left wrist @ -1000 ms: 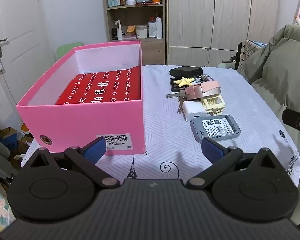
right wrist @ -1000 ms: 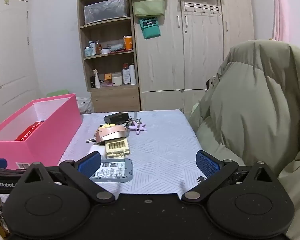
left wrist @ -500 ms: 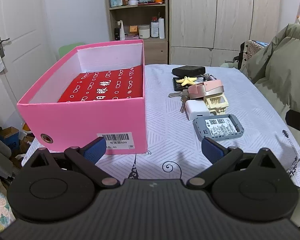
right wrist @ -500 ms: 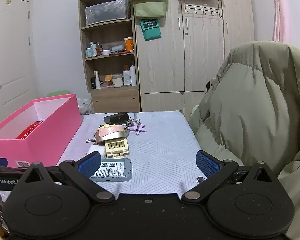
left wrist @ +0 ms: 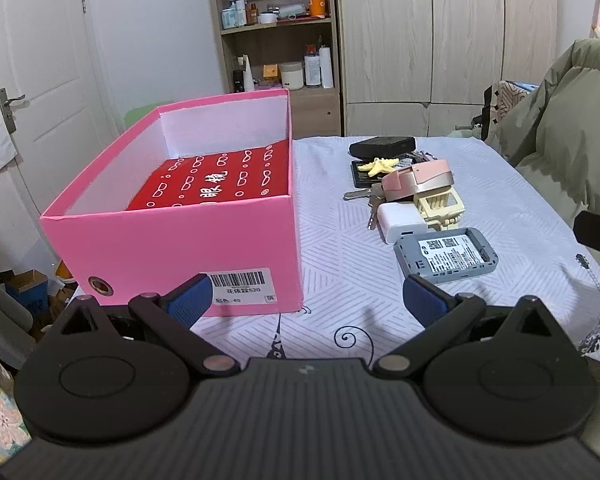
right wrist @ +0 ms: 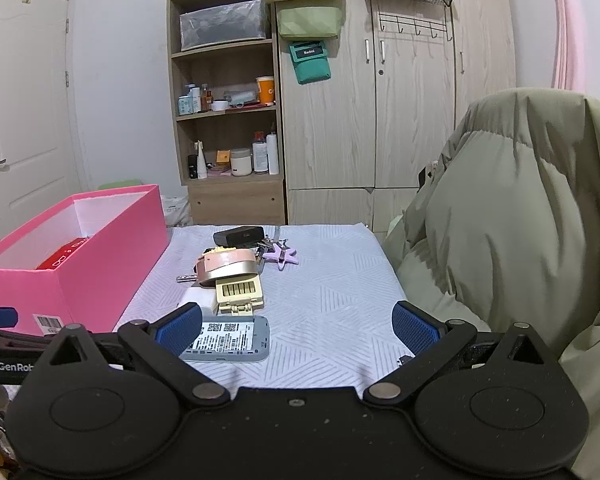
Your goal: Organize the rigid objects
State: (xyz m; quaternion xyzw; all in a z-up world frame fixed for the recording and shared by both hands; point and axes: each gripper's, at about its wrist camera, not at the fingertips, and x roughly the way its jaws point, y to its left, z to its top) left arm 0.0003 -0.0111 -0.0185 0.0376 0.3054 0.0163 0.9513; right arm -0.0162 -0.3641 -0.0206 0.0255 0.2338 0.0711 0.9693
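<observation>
A: Left wrist view, obs: grey router (left wrist: 446, 255) lies flat, label side up, on the tablecloth (left wrist: 340, 240), long axis running left-right w/ a slight skew, right end a bit farther from you. It sits just ahead of your left gripper (left wrist: 307, 298), nearest its right pad.

B: And the rest of the pile?

A: Behind the router, touching or nearly: white charger (left wrist: 400, 220), cream clip (left wrist: 440, 204), pink-gold case (left wrist: 418, 178), keys (left wrist: 370, 200), yellow starfish (left wrist: 380, 165), black box (left wrist: 382, 146). Pink shoebox (left wrist: 188, 248) is to the left, open top, red packet (left wrist: 216, 184) inside, long axis pointing away from you.

B: Grippers?

A: Your left one is level, low over the near table edge, pads spread wide, nothing between. Right wrist view: right gripper (right wrist: 297, 329) also spread wide and level, holding nothing; the router (right wrist: 230, 338) is partly behind its left pad.
</observation>
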